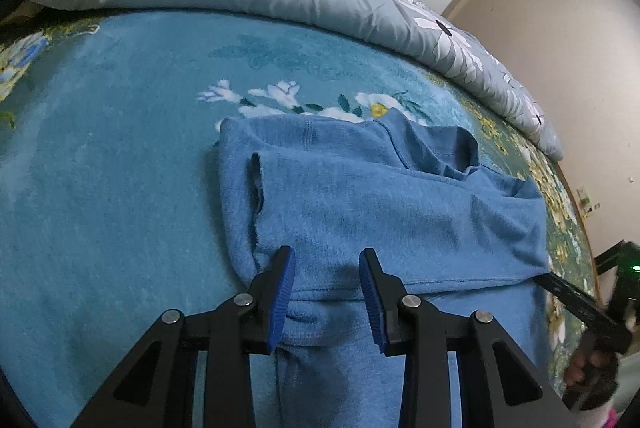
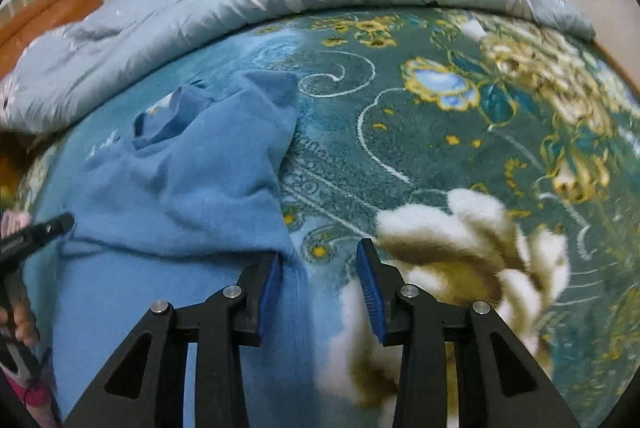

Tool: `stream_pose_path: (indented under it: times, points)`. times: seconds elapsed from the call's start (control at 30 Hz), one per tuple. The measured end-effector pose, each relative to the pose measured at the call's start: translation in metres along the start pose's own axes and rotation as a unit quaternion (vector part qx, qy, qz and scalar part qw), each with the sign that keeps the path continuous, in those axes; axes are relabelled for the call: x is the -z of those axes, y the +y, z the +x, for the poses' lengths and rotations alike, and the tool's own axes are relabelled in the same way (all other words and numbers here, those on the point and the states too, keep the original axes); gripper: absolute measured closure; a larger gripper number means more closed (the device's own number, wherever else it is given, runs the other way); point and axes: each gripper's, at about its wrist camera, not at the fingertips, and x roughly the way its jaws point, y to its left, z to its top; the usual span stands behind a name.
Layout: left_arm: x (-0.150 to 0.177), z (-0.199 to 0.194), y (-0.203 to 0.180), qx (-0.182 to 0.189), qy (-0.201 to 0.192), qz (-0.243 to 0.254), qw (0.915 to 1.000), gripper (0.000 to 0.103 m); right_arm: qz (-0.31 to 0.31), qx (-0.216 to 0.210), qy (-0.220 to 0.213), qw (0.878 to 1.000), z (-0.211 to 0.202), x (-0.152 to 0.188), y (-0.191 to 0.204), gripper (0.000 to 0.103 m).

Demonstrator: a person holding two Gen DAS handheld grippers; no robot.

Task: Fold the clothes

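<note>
Toward the blanket's (image 1: 100, 147) near edge lies the blue garment (image 1: 380, 207), partly folded. Left gripper (image 1: 327, 292) and right gripper (image 2: 318, 290) both spread, seemingly gripping nothing; loose fold may slip open.

Left tongs (image 1: 327, 260): jaws parted wide, blue ribbed pads (image 1: 282, 298) facing each other across the gap, nothing pinched between them; black linkage arms spread below, pointing forward and slightly down. Seen from the right wrist view as a black finger tip (image 2: 56, 224) entering from the left edge, with the person's left hand (image 2: 18, 316) gripping the handle.

Right tongs (image 2: 320, 260): jaws likewise parted, pads empty. From the left wrist view, a black finger (image 1: 572, 296) reaches in from the right edge, the right hand (image 1: 588, 364) on its handle.
</note>
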Motion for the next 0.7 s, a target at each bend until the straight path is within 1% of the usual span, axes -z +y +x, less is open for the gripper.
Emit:
stream_pose_path:
  times: [0.07,0.1,0.2,0.27,0.37,0.47,0.5,0.57,0.7]
  points:
    - [0.003,-0.001,-0.001,-0.002,-0.008,0.004,1.0,0.066,-0.017,-0.036,-0.011,0.999,-0.021,0.0,0.005,0.065]
    - [0.003,-0.001,-0.001,-0.003,-0.011,0.006,0.9999,0.066,-0.02,-0.048,-0.019,0.998,-0.03,-0.004,0.006,0.064]
    - [0.005,-0.001,-0.001,-0.003,-0.018,0.013,0.9998,0.066,-0.002,-0.064,-0.023,0.998,-0.031,-0.035,0.007,0.064]
    - [0.007,-0.002,-0.001,0.001,-0.022,0.017,0.9996,0.066,0.005,-0.058,-0.014,0.998,-0.016,-0.058,0.011,0.064]
    - [0.01,-0.003,0.007,0.025,-0.029,0.008,0.9993,0.066,0.016,-0.054,0.008,0.998,0.014,-0.087,0.014,0.064]
    - [0.011,-0.004,0.011,0.039,-0.031,0.006,0.9987,0.066,0.009,-0.028,0.029,0.999,0.04,-0.106,0.025,0.064]
    - [0.011,-0.004,0.012,0.043,-0.032,0.005,0.9986,0.066,0.007,-0.016,0.035,0.999,0.046,-0.108,0.026,0.066]
    - [0.012,-0.004,0.014,0.05,-0.033,-0.001,0.9982,0.066,0.008,0.005,0.053,0.999,0.056,-0.111,0.025,0.097]
    - [0.012,-0.003,0.017,0.061,-0.033,-0.011,0.9975,0.066,0.021,0.032,0.045,0.998,0.058,-0.117,0.012,0.098]
